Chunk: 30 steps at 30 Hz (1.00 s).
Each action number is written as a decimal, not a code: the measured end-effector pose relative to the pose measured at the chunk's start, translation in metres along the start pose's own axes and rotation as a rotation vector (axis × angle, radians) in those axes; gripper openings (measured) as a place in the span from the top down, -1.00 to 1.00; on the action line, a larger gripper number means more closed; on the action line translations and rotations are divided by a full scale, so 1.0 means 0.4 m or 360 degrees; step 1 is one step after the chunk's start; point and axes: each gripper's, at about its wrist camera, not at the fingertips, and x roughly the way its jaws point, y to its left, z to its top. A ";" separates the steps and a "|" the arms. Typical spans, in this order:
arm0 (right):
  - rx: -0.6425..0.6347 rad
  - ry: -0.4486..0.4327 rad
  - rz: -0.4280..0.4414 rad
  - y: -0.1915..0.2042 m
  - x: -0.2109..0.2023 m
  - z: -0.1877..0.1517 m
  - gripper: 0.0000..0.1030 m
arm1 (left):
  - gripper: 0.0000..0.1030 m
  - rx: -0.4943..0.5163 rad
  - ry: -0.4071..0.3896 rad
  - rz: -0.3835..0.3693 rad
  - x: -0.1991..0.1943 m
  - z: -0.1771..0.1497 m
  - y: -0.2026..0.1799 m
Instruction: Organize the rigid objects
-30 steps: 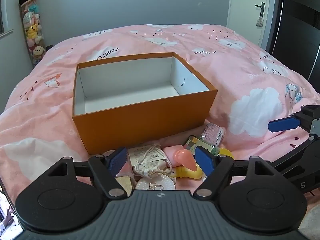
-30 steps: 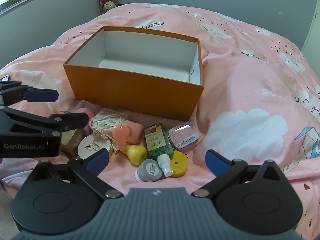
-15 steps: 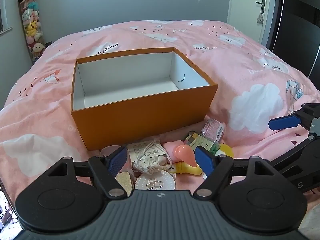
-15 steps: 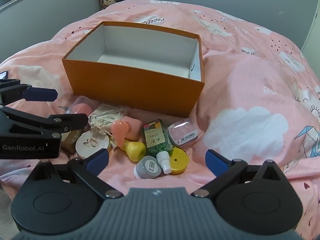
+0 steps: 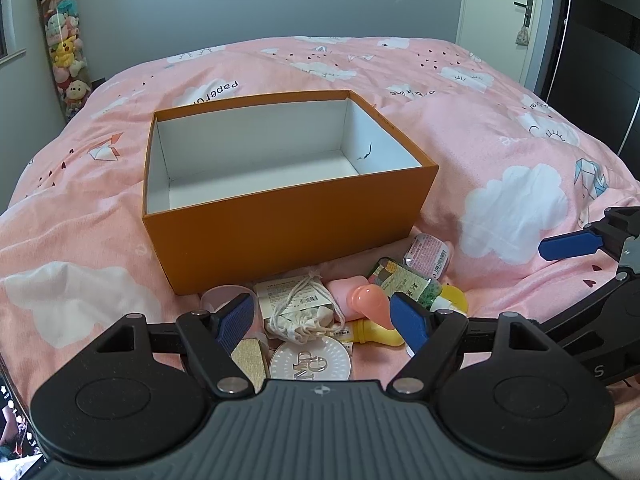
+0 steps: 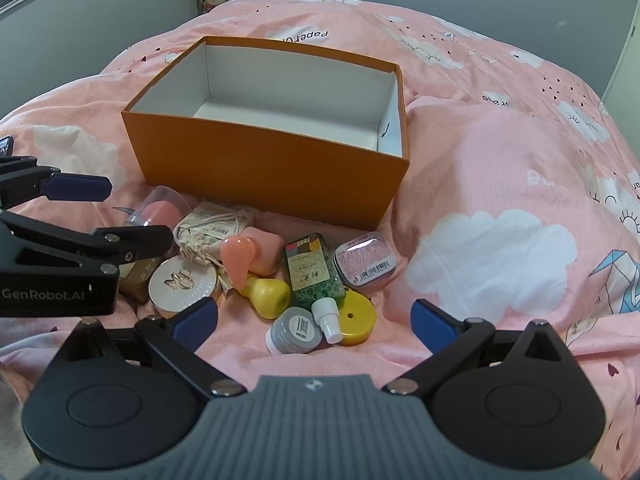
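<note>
Both my hand-held grippers, left (image 5: pixel 322 318) and right (image 6: pixel 314 318), pulled back, jaws spread, holding nothing; empty orange cardboard box (image 6: pixel 264 160) at 12 o'clock; sorting unstarted.

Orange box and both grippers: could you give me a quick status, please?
Left gripper and right gripper open, empty. Orange box empty. Small items piled before it, unobstructed.

Gold box (image 6: pixel 138 280) half hidden behind left gripper (image 6: pixel 86 216); label unreadable
</note>
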 end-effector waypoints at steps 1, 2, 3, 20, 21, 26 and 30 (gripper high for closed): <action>-0.0001 0.0002 -0.0001 0.001 0.001 0.000 -0.95 | -0.77 -0.0001 0.0001 0.0000 0.000 -0.001 0.000; -0.0001 0.0004 -0.0001 0.001 0.001 0.000 -0.95 | -0.77 -0.0002 0.0003 -0.0001 0.001 -0.001 0.001; -0.0002 0.0005 -0.0002 0.002 0.002 0.000 -0.95 | -0.77 -0.0004 0.0004 -0.0003 0.001 0.000 0.001; 0.0004 0.0025 -0.0001 0.002 0.005 -0.001 -0.95 | -0.77 -0.0004 0.0007 -0.0005 0.003 -0.001 -0.001; 0.0004 0.0027 -0.0001 0.002 0.005 -0.001 -0.95 | -0.77 -0.0003 0.0007 -0.0007 0.003 -0.001 -0.002; 0.0004 0.0039 -0.0005 0.003 0.007 0.000 -0.95 | -0.77 -0.0004 0.0009 -0.0010 0.004 -0.001 -0.004; 0.0004 0.0041 -0.0003 0.003 0.007 0.000 -0.95 | -0.77 0.0003 0.0011 -0.0011 0.005 -0.001 -0.007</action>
